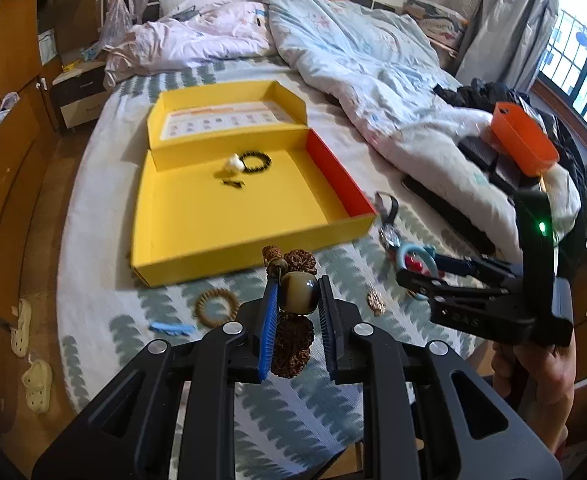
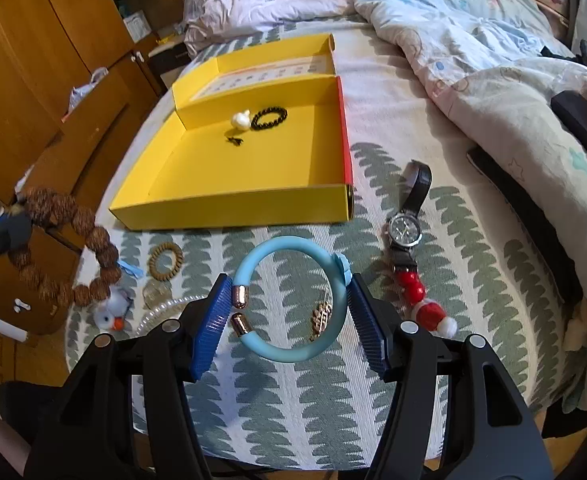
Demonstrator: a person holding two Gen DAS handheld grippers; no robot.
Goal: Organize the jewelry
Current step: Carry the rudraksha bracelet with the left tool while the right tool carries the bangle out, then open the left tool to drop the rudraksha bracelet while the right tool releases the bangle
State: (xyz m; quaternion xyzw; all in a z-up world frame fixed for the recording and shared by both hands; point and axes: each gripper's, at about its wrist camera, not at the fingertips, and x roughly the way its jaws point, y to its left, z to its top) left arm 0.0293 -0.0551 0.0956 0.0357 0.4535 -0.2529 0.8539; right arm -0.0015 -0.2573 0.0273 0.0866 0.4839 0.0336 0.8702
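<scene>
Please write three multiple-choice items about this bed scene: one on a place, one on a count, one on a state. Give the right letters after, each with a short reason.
1. Where does the wristwatch lie?
A. inside the yellow box
B. on the bedcover, right of the yellow box
C. on the pillow

2. How many items lie inside the yellow box?
A. three
B. none
C. six

3. What does the left gripper do?
A. stands open and empty
B. holds the wristwatch
C. is closed on the brown bead bracelet

Answers:
1 B: the watch rests on the leaf-patterned bedcover beside the box's red edge.
2 A: a black bead bracelet, a white piece and a small dark piece are inside.
3 C: its jaws press on the brown bead bracelet, lifted off the bed.
</scene>
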